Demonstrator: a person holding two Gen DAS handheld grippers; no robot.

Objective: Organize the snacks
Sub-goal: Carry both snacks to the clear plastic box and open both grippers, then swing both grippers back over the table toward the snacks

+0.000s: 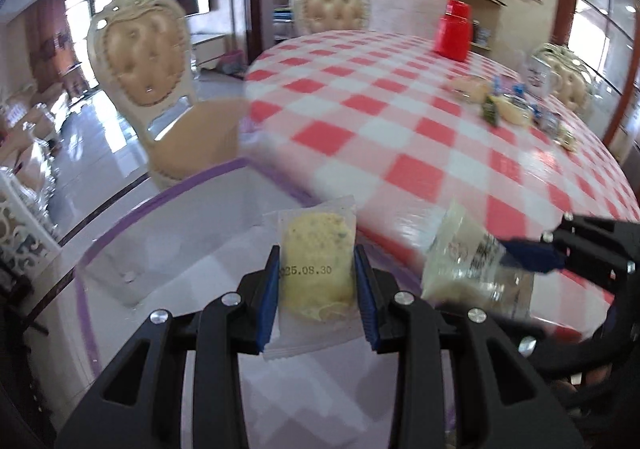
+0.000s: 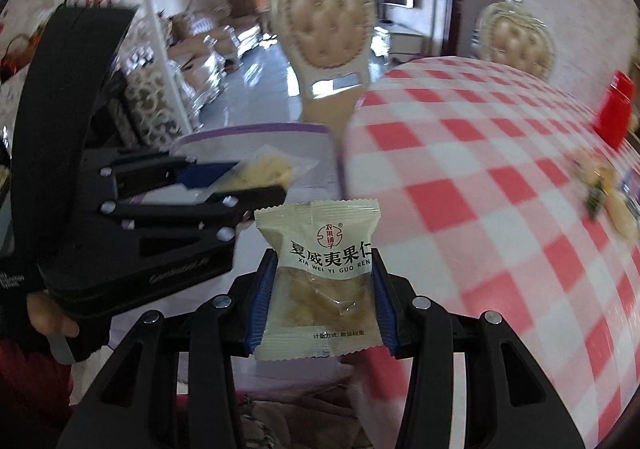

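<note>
Both grippers are mid-carry: left gripper [image 1: 316, 281] clamps a dated biscuit pack [image 1: 316, 273], right gripper [image 2: 324, 289] grips a nut pack [image 2: 320, 281], both over the clear purple-rimmed bin [image 1: 132, 217] at the checked tabletop's [image 1: 400, 121] near edge. Next, I reckon: lower & let go inside; more snacks [image 1: 508, 109] wait by the far right edge, w/ chairs around.

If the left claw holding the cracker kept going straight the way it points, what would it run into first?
Most likely the clear purple-rimmed bin beside the checkered table: the left gripper, shut on the cracker packet, aims down into it. Depth is hard to judge through this lens.
</note>
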